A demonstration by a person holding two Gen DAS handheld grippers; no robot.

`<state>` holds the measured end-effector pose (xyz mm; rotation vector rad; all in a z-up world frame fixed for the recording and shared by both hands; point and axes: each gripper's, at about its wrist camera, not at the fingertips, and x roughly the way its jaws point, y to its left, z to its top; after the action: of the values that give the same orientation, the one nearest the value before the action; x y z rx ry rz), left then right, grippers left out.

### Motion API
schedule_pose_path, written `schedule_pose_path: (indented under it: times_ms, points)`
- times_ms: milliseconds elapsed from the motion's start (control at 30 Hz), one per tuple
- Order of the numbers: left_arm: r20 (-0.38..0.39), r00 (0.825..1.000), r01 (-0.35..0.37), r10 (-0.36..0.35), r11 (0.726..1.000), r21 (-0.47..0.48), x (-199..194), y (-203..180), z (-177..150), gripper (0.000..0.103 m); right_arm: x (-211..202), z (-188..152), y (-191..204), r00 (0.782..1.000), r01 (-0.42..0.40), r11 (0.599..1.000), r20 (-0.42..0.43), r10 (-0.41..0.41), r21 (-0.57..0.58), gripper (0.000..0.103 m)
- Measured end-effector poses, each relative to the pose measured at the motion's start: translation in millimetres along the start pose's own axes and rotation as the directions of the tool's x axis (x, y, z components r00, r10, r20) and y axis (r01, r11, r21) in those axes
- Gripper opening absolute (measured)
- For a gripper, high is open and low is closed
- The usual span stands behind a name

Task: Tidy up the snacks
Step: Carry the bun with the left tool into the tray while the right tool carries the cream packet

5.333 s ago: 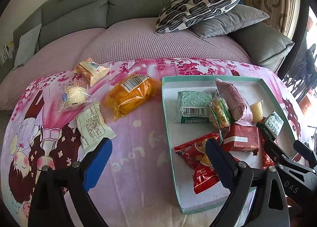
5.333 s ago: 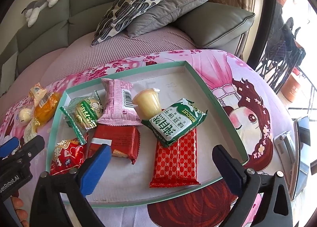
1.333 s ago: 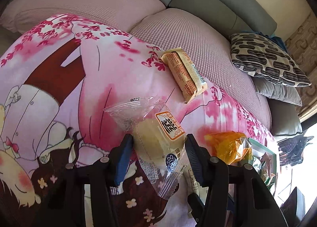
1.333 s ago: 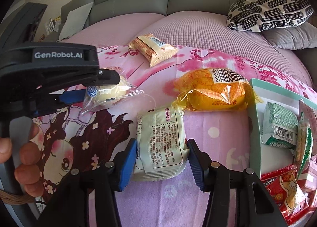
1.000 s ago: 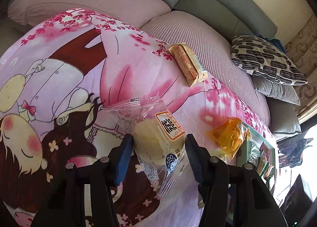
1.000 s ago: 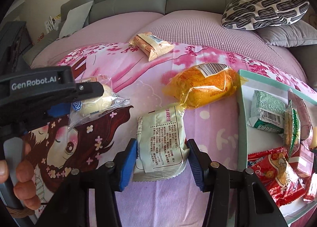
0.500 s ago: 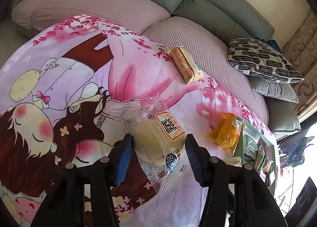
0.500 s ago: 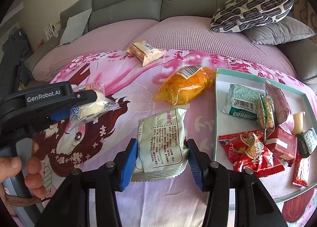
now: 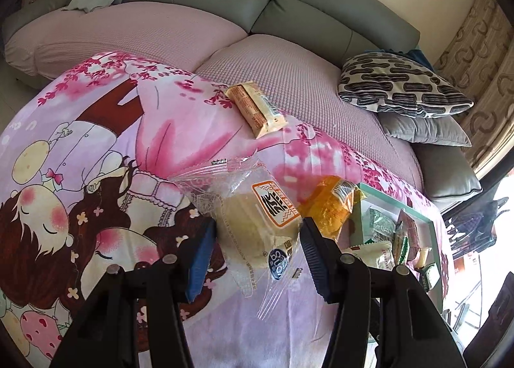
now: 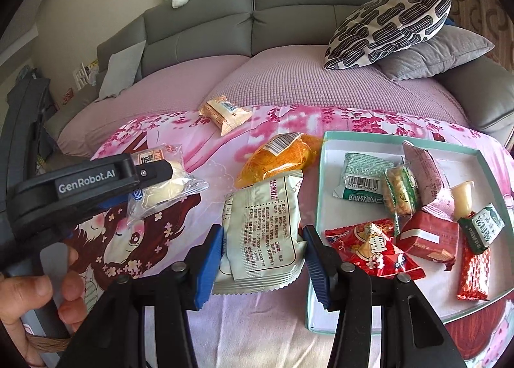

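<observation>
Partly hidden: clear bun packet [image 9: 257, 223] | left gripper [image 9: 257, 252] clamps sides

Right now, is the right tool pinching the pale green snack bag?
Touching. In the right wrist view, the right tool's blue pads press both sides of the pale green snack bag, lifted off the blanket.

Four snack packets [image 10: 278, 156] outside the tray [image 10: 316, 201], eight inside, two tools [image 10: 260, 254].
</observation>
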<state>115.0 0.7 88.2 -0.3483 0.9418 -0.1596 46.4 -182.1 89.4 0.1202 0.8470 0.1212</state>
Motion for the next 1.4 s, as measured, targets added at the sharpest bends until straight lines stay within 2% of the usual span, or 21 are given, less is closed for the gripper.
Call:
schedule_pose_path:
  times_ms: [167, 333, 500, 733, 967, 1300, 1367, 1400]
  points:
    - [-0.01, 0.999, 0.036, -0.035, 0.997, 0.067, 3.2, -31.7, -6.1, 0.056, -12.2, 4.4, -23.7, 0.999, 0.028, 0.998, 0.036, -0.03, 0.053, 0.053]
    - [-0.034, 0.997, 0.079, -0.075, 0.986, 0.147, 8.1, -65.5, -15.0, 0.056, -25.4, 7.8, -62.9, 0.993, 0.091, 0.986, 0.061, -0.101, 0.142, 0.053]
    - [-0.066, 0.993, 0.113, -0.101, 0.97, 0.214, 16.3, -97.3, -21.9, 0.056, -34.4, 5.3, -109.1, 0.978, 0.184, 0.953, 0.054, -0.203, 0.242, 0.053]
    - [-0.09, 0.989, 0.136, -0.114, 0.942, 0.305, 31.7, -137.7, -25.7, 0.056, -35.9, -2.3, -157.1, 0.96, 0.251, 0.905, 0.028, -0.277, 0.343, 0.053]
    - [-0.14, 0.982, 0.168, -0.127, 0.925, 0.342, 48.2, -155.6, -38.2, 0.056, -31.2, -7.1, -166.7, 0.958, 0.268, 0.894, 0.001, -0.288, 0.358, 0.053]
    - [-0.227, 0.965, 0.202, -0.127, 0.916, 0.348, 70.6, -159.3, -52.4, 0.056, -21.8, -10.3, -167.0, 0.951, 0.304, 0.89, -0.048, -0.306, 0.339, 0.055]
    - [-0.224, 0.966, 0.204, -0.129, 0.913, 0.353, 67.1, -158.7, -50.5, 0.061, -21.4, -9.2, -167.1, 0.949, 0.309, 0.891, -0.054, -0.31, 0.333, 0.059]
    - [-0.216, 0.968, 0.202, -0.13, 0.914, 0.353, 64.0, -157.3, -48.7, 0.067, -21.7, -8.8, -166.8, 0.948, 0.313, 0.891, -0.054, -0.313, 0.33, 0.063]
